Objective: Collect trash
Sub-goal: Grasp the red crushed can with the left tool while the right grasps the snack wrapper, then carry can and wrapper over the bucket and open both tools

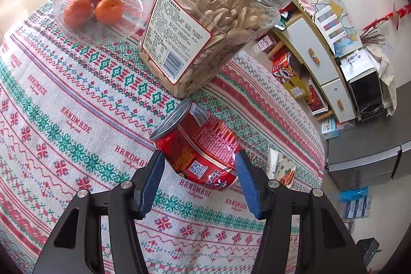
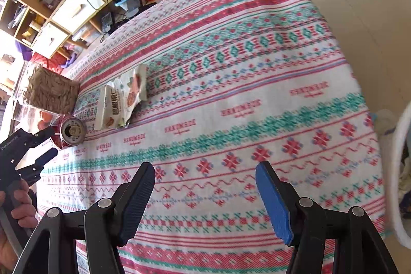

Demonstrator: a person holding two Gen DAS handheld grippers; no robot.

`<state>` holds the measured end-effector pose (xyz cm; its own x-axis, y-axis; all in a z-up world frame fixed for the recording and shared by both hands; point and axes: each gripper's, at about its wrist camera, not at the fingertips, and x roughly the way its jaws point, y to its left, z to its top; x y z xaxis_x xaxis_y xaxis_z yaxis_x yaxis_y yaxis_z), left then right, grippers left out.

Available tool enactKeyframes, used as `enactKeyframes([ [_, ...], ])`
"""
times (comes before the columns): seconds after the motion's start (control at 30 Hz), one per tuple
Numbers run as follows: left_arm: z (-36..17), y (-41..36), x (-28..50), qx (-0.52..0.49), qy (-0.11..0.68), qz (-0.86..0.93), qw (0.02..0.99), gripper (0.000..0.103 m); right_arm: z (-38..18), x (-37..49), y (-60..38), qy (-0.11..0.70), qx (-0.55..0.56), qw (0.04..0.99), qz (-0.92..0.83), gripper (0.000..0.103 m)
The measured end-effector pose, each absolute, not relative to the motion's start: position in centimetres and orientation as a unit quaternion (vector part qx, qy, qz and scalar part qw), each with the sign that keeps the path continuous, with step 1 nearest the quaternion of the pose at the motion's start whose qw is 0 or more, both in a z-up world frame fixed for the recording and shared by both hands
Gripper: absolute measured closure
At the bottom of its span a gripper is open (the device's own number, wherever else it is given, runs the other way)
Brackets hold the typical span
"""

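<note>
Reaching left gripper [image 1: 197,166], spread wide, around tipped red can [image 1: 197,143], not clenched; wrapper [image 2: 120,100] beyond lies uncollected; right gripper [image 2: 205,197] released, empty.

I'm seeing a red can [image 1: 199,149] lying on a white tablecloth [image 1: 77,104] showing red and green knitted bands; orange fruit [image 1: 92,7] sitting far left.

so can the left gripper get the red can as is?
Probably yes. The left gripper is open with the lying red can already between its fingers. The big snack jar stands just beyond, apart from the can, so nothing blocks closing.
</note>
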<state>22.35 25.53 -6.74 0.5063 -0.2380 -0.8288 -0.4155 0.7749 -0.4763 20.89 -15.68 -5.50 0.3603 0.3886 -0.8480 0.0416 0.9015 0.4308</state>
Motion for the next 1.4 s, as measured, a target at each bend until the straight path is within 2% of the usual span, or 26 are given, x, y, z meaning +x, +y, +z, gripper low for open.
enactKeyframes([
  [0.43, -9.6, 23.0, 24.7, -0.316, 0.497, 0.053, 0.806, 0.044, -7.9, 29.3, -8.9, 0.553, 0.215, 0.791, 0.149, 0.033],
  [0.67, -9.8, 20.8, 25.5, -0.301, 0.491, 0.025, 0.817, 0.058, -9.7, 31.9, -7.6, 0.549, 0.200, 0.797, 0.156, 0.034],
  [0.73, -9.7, 20.7, 25.6, -0.301, 0.486, 0.021, 0.820, 0.060, -9.7, 31.7, -7.6, 0.533, 0.194, 0.809, 0.155, 0.040],
  [0.8, -9.7, 20.7, 25.7, -0.299, 0.484, 0.019, 0.822, 0.060, -9.9, 31.8, -7.3, 0.540, 0.197, 0.803, 0.159, 0.069],
  [0.87, -9.5, 20.6, 25.6, -0.294, 0.481, 0.018, 0.826, 0.062, -10.2, 31.6, -7.2, 0.542, 0.213, 0.795, 0.170, 0.085],
  [0.9, -9.5, 20.4, 25.5, -0.290, 0.481, 0.017, 0.827, 0.062, -10.1, 31.4, -7.1, 0.540, 0.210, 0.798, 0.169, 0.090],
  [1.07, -8.6, 19.7, 25.1, -0.268, 0.486, 0.020, 0.832, 0.063, -8.6, 30.1, -7.0, 0.526, 0.198, 0.810, 0.169, 0.094],
  [1.4, -5.7, 17.4, 23.2, -0.224, 0.482, -0.003, 0.847, 0.064, -3.4, 27.2, -8.3, 0.504, 0.157, 0.834, 0.161, 0.095],
])
